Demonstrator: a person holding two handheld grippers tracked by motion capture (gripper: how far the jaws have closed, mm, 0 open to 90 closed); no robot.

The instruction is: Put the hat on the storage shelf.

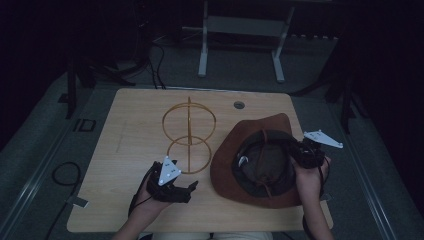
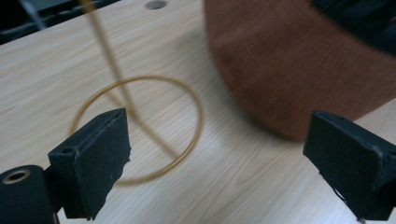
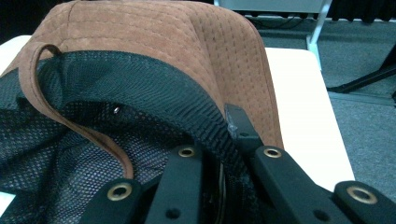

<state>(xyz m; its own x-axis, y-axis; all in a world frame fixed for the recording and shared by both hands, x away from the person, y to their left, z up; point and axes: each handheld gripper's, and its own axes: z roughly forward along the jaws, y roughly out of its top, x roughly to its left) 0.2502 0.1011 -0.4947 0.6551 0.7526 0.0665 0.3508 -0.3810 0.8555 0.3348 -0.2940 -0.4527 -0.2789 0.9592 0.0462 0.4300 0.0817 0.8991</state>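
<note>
Upside down, my brown hat [image 1: 235,150] lies crown-down on the right side of the wooden table [image 1: 130,135], its rim pinched by my right gripper [image 3: 219,154].

I keep those jaws clamped on the mesh-lined edge, one inside and one outside, probably so that I can lift and turn the hat. My left gripper [image 1: 172,187], jaws wide apart and empty, hovers near the gold wire stand [image 1: 189,137], which I judge is its destination.
</note>
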